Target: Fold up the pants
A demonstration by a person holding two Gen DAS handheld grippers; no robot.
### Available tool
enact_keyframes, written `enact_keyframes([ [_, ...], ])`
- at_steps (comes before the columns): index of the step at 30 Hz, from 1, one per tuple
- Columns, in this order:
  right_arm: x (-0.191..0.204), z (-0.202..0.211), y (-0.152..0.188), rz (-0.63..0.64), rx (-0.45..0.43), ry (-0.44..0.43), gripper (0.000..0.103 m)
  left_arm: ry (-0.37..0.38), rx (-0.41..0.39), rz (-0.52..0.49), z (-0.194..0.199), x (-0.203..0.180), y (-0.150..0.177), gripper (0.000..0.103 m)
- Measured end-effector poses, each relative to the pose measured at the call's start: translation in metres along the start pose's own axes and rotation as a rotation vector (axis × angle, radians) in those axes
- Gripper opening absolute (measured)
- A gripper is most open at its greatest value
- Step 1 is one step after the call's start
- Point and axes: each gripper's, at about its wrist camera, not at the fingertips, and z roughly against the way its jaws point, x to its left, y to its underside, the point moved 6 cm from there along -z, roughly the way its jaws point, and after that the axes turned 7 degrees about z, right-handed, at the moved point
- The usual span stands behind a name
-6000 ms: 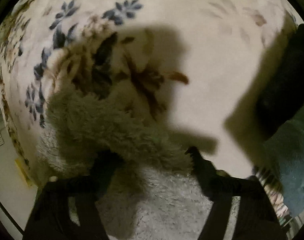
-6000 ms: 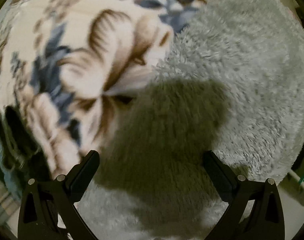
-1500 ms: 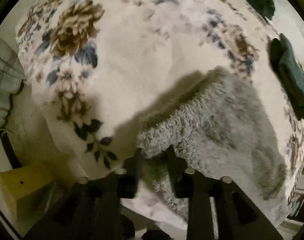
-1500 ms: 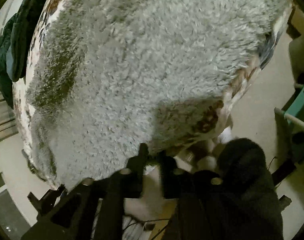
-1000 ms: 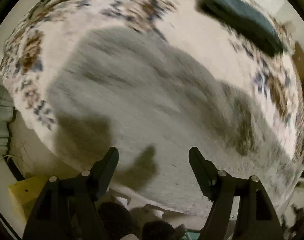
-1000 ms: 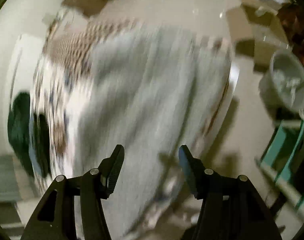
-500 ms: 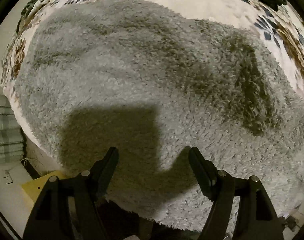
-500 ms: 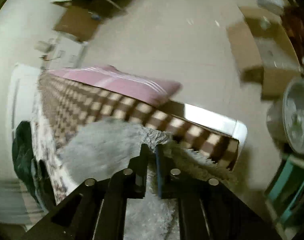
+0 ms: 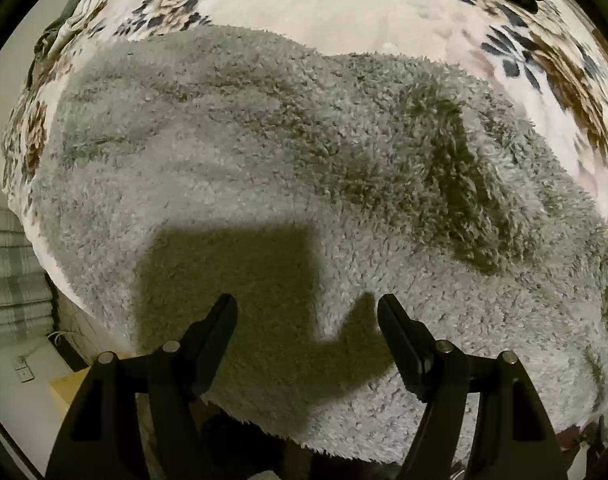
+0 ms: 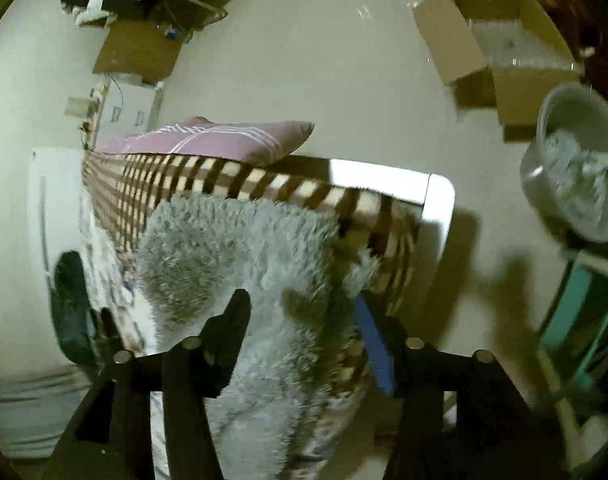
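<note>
Pants: grey fleece pants [image 9: 288, 168] spread over the floral bed cover [image 9: 344, 4]
Left gripper [image 9: 307, 312]: jaws apart — gripping nothing
Right gripper [image 10: 304, 312]: jaws opening — fleece between, unpinched

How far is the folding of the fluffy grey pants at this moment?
Done, as it looks: the fluffy grey pants lie spread in one broad shape on the floral bedcover; how many folds it holds I cannot tell. In hand: nothing is gripped. The left gripper hovers open above the pile, and the right gripper is opening with fleece between its fingers. Left: probably further folds and smoothing.
</note>
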Motion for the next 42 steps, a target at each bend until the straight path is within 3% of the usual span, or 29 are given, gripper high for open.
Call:
enact_keyframes([
  [4,-0.004,-0.03,0.009,-0.068,0.038,-0.013,0.058,-0.019,0.013,0.007,-0.008,0.002,-0.007,0.071],
  [5,-0.003,-0.037,0.009,-0.083,0.035,-0.02,0.05,-0.02,0.014,0.011,-0.01,0.004,-0.007,0.071],
  [6,0.001,-0.039,0.01,-0.081,0.026,-0.03,0.015,-0.019,0.017,0.019,-0.012,0.004,-0.008,0.071],
  [7,0.011,-0.038,0.011,-0.024,0.028,0.004,0.005,-0.022,0.022,0.021,-0.013,0.005,-0.006,0.071],
  [9,0.029,-0.017,0.004,0.092,-0.067,0.066,0.005,-0.012,0.036,0.036,-0.016,0.006,-0.007,0.071],
  [11,0.027,0.005,-0.006,0.131,-0.132,0.16,0.005,0.001,0.049,0.047,-0.017,0.007,-0.006,0.071],
  [12,0.021,0.007,-0.01,0.13,-0.123,0.172,0.005,0.008,0.053,0.051,-0.015,0.005,-0.005,0.071],
  [14,0.012,-0.01,-0.007,0.163,0.008,0.177,0.005,0.032,0.06,0.035,-0.008,-0.007,0.001,0.071],
  [16,0.014,-0.02,0.004,0.207,0.085,0.181,0.007,0.05,0.059,-0.006,0.0,-0.02,0.007,0.071],
  [17,0.017,-0.022,0.008,0.226,0.103,0.176,0.013,0.057,0.055,-0.026,0.003,-0.027,0.009,0.071],
  [20,0.018,-0.026,0.01,0.164,0.087,0.097,0.058,0.065,0.049,-0.058,0.006,-0.043,0.014,0.071],
  [21,0.014,-0.026,0.007,0.106,0.053,0.069,0.061,0.065,0.049,-0.061,0.005,-0.046,0.014,0.071],
  [23,0.003,-0.034,0.0,-0.023,0.01,0.038,0.061,0.07,0.056,-0.055,0.003,-0.056,0.013,0.071],
  [24,-0.002,-0.037,-0.003,-0.075,-0.023,0.032,0.055,0.069,0.06,-0.055,0.002,-0.06,0.012,0.071],
  [25,-0.002,-0.037,-0.005,-0.11,-0.072,0.012,0.043,0.069,0.058,-0.057,-0.001,-0.052,0.008,0.071],
  [26,0.002,-0.038,-0.005,-0.106,-0.089,0.04,0.016,0.07,0.053,-0.06,0.001,-0.053,0.004,0.071],
  [28,0.025,-0.038,-0.005,-0.023,-0.113,0.07,0.007,0.067,0.042,-0.075,0.0,-0.054,-0.001,0.071],
  [31,0.066,-0.015,-0.003,0.097,-0.197,0.036,0.006,0.061,0.039,-0.082,-0.002,-0.055,-0.023,0.071],
  [33,0.069,-0.001,-0.009,0.14,-0.248,0.063,0.006,0.063,0.048,-0.072,-0.004,-0.055,-0.03,0.071],
  [35,0.047,-0.012,-0.016,0.133,-0.167,0.13,0.009,0.077,0.057,-0.062,-0.004,-0.039,-0.037,0.071],
  [37,0.012,-0.032,-0.015,0.074,0.006,0.232,0.022,0.093,0.049,-0.071,0.009,-0.041,-0.043,0.071],
  [39,0.001,-0.018,-0.013,0.031,-0.015,0.248,0.032,0.105,0.034,-0.09,0.022,-0.047,-0.048,0.071],
  [42,0.023,0.009,0.001,0.048,-0.071,0.228,0.038,0.113,-0.005,-0.113,0.041,-0.064,-0.064,0.071],
])
